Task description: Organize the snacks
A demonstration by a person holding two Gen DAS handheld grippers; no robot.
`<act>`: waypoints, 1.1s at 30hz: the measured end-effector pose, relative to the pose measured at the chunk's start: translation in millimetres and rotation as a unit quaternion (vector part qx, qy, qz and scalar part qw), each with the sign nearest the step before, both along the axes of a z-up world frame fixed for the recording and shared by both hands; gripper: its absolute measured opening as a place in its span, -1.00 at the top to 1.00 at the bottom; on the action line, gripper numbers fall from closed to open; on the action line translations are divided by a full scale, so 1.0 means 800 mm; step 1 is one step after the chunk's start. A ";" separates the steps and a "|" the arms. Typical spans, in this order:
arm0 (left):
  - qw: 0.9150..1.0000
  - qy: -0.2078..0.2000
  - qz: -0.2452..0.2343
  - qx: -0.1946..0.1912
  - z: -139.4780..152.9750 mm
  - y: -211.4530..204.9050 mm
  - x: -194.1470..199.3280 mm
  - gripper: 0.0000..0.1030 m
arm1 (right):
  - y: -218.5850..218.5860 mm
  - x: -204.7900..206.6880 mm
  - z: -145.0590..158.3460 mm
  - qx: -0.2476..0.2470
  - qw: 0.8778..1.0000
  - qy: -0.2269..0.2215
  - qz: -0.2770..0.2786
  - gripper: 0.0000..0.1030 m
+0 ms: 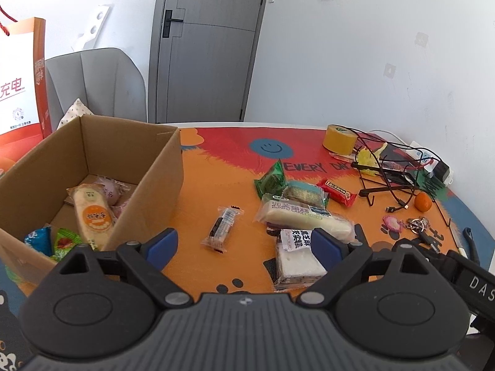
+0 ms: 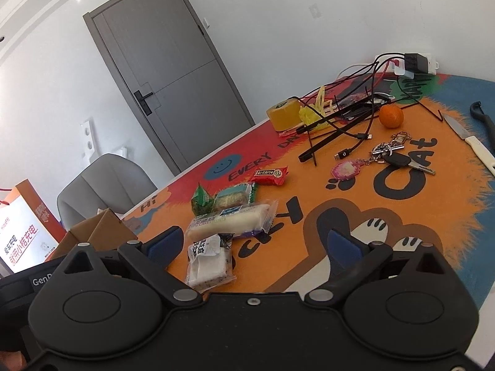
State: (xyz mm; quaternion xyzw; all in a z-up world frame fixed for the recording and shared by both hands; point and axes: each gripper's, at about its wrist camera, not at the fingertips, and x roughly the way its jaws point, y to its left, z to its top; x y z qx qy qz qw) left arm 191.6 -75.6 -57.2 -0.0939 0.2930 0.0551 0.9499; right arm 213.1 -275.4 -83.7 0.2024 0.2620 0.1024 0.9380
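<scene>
While both grippers hang above the mat (image 1: 216,185), neither holds anything: the left gripper (image 1: 244,247) has its blue pads (image 1: 161,244) spread wide apart, and the right gripper (image 2: 253,244) likewise stands fully apart

Box (image 1: 148,167): open cardboard, at the left of the table, just left of the left gripper. Inside lie a long cake pack with an orange label (image 1: 92,213), a pinkish bun (image 1: 108,190) behind it, and blue (image 1: 38,239) and green (image 1: 66,241) packets at the near wall

Loose on the mat, right of the box:
- thin clear bar (image 1: 222,227), alone, between box and pile
- pile: long white cake (image 1: 306,218) lying across a teal pack (image 1: 304,193), green packet (image 1: 272,181) just beyond, red bar (image 1: 338,191) to the right
- white sandwich pack (image 1: 294,256), nearest, touching the cake's near side; in the right wrist view it (image 2: 208,262) sits between the pads, closer to the left one

Far right: tape roll (image 1: 338,139), tangled cables (image 1: 389,167), orange (image 1: 423,201), keys (image 2: 399,157), knife (image 2: 470,142)
</scene>
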 end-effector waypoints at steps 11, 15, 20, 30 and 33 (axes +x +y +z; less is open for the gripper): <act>1.000 0.017 0.006 0.000 -0.025 0.004 0.028 -0.45 | 0.024 0.028 -0.022 0.003 0.999 0.027 0.037 -0.65; 1.000 0.008 0.023 -0.007 -0.027 0.010 0.027 -0.27 | 0.039 0.038 -0.028 0.003 0.998 0.037 0.058 -0.54; 0.999 0.006 0.040 -0.022 -0.028 0.018 0.028 -0.09 | 0.055 0.051 -0.033 0.001 0.996 0.048 0.073 -0.36; 0.998 0.014 0.046 -0.029 -0.035 0.022 0.031 0.00 | 0.083 0.067 -0.043 -0.013 0.993 0.070 0.099 0.23; 0.998 0.018 0.046 -0.030 -0.037 0.022 0.034 0.00 | 0.089 0.066 -0.046 -0.016 0.992 0.065 0.108 0.39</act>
